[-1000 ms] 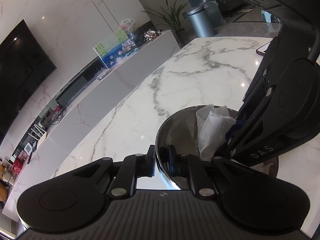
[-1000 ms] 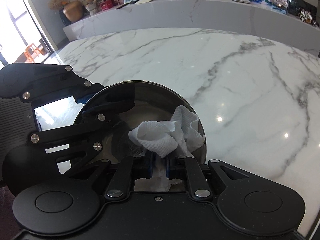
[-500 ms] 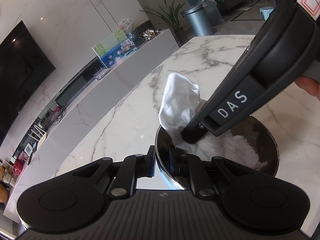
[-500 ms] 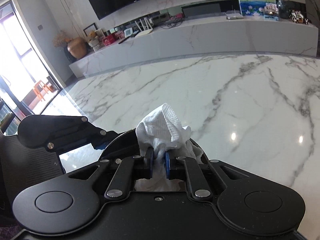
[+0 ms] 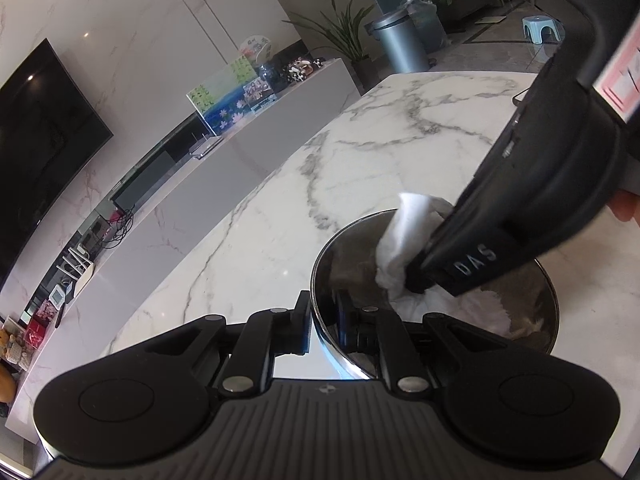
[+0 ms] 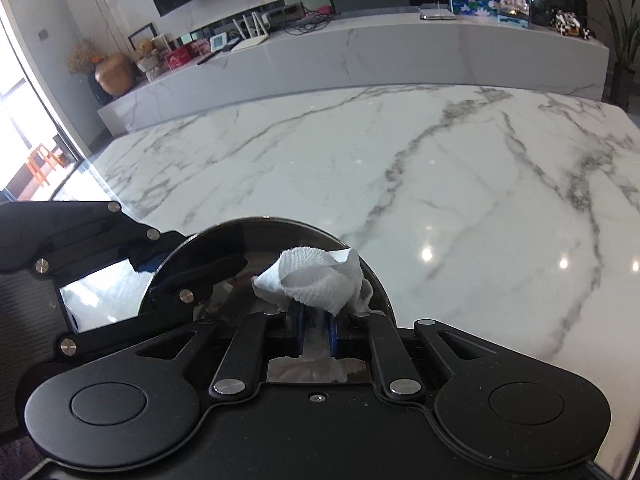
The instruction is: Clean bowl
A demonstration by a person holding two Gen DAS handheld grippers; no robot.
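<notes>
I am pinching the bowl [image 5: 532, 280] rim with my left gripper [image 5: 322, 326]; my right gripper [image 6: 316, 330], clenching the paper towel [image 6: 316, 276], is angling down inside it.

**Black handheld grippers with blue-faced fingers**

The left gripper [image 5: 323, 330] and right gripper [image 6: 316, 330] are matte black, each with two rounded lobes bearing shallow circular discs, and slotted link arms pinned by silver screws. The fingers [image 6: 295, 326] carry blue pads. The left body is ribbed; the right casing shows "DAS" in pale letters.
</notes>
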